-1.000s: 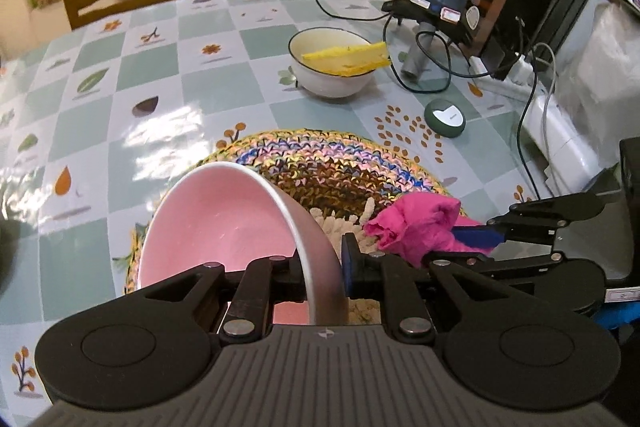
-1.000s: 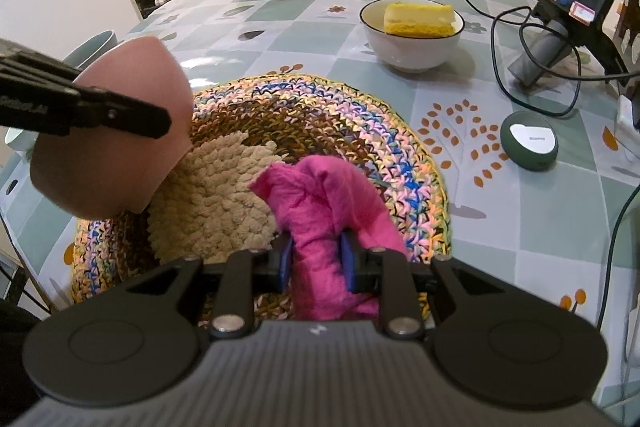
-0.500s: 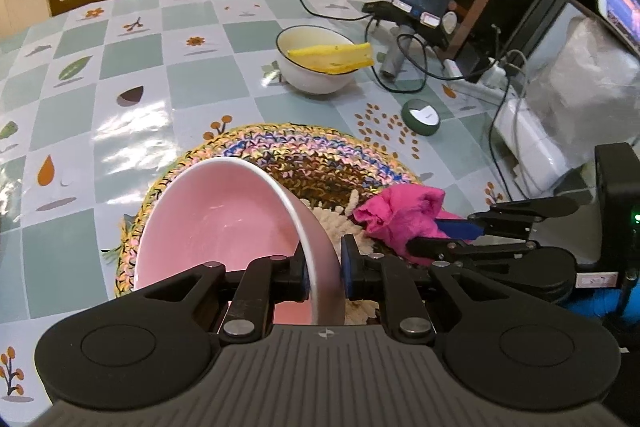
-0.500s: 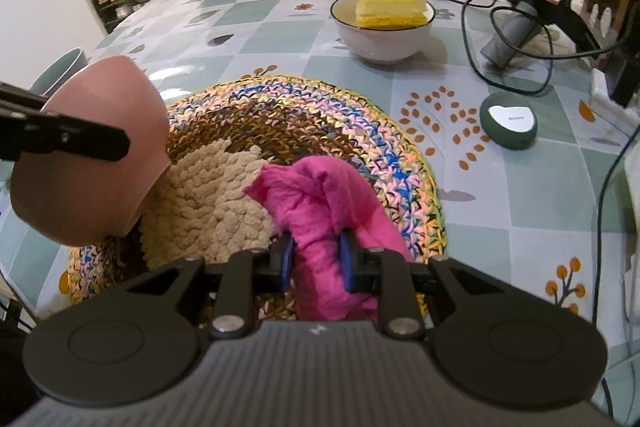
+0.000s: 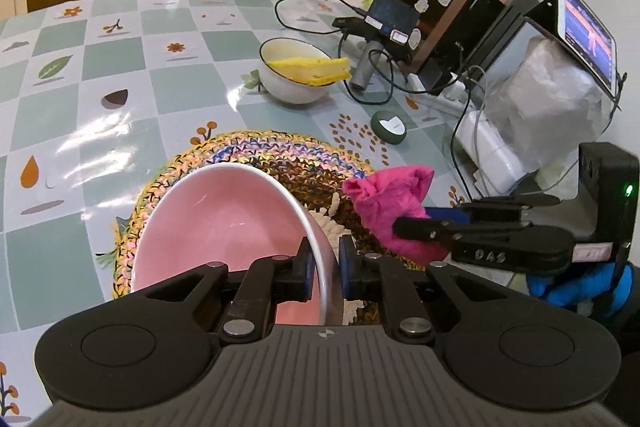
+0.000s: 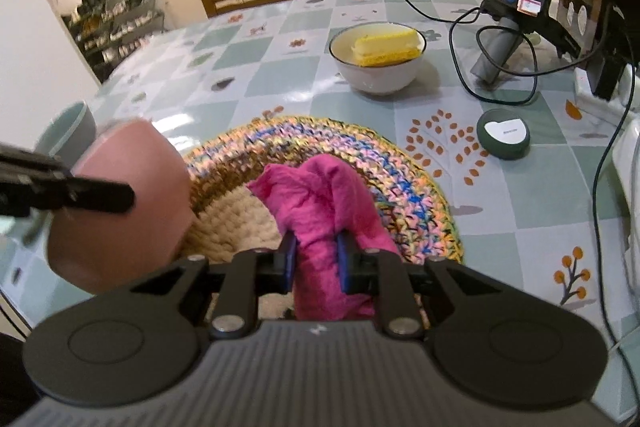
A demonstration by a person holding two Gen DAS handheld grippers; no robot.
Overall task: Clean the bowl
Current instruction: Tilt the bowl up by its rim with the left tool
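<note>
Left claw [image 5: 325,269]: clenched on the wall of the pink bowl [image 5: 224,223]; one pad sits inside the bowl and the other outside, and the rim passes between them.
Pink bowl: tilted, with its opening turned to the left of the left claw. It hangs over the left part of the round woven mat [image 5: 256,151]. I cannot tell if its lower edge touches the mat.
Right claw [image 6: 317,261]: clenched on the pink cloth [image 6: 320,195], which stands up in a bunch in front of the pads.
Cloth and bowl: the cloth is just to the right of the bowl rim and apart from it.
Room ahead of the claws: past the mat the bench [image 5: 120,67] is bare up to the white bowl with a yellow sponge [image 5: 304,71].
Right side: a green round device [image 6: 503,139], cables [image 6: 500,79] and a stand are near the mat edge.
</note>
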